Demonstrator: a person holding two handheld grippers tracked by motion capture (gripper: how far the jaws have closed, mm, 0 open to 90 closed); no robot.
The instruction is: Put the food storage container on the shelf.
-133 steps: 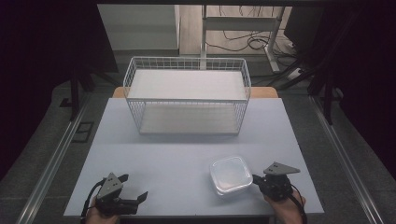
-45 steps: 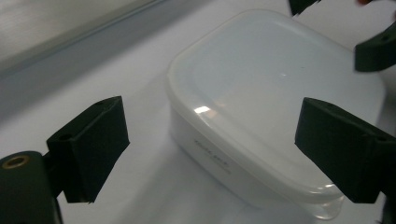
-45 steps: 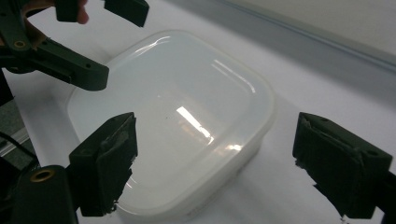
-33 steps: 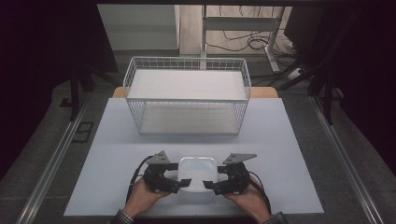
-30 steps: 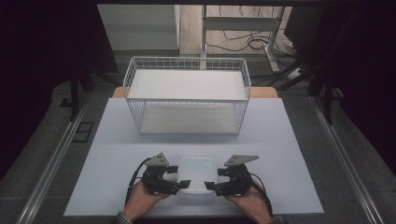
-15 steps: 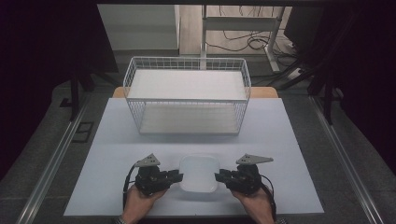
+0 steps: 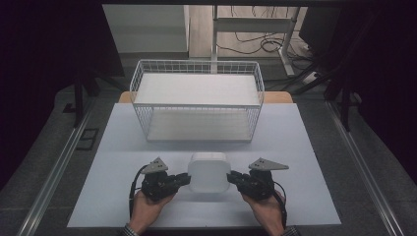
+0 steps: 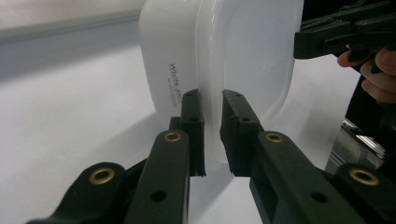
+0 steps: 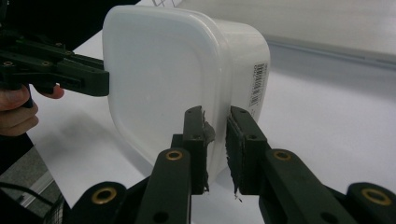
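Observation:
A translucent white lidded container stands tipped on its edge at the table's near middle, its flat lid side turned toward the person. My left gripper pinches the container's rim from the left, its jaws shut on the lip. My right gripper has just been closing its jaws on the opposite rim, which sits between the pads. A barcode label shows on the container wall. The right gripper shows across the container in the left gripper view, and the left gripper in the right gripper view.
A white wire basket with a white floor stands at the back middle of the pale table. Metal rails run along both sides of the table. Dark floor, cables and a desk frame lie beyond it.
The container lay flat at the right. Both grippers came to its two sides in the middle, closed on its rim, and it now stands tipped up on edge.

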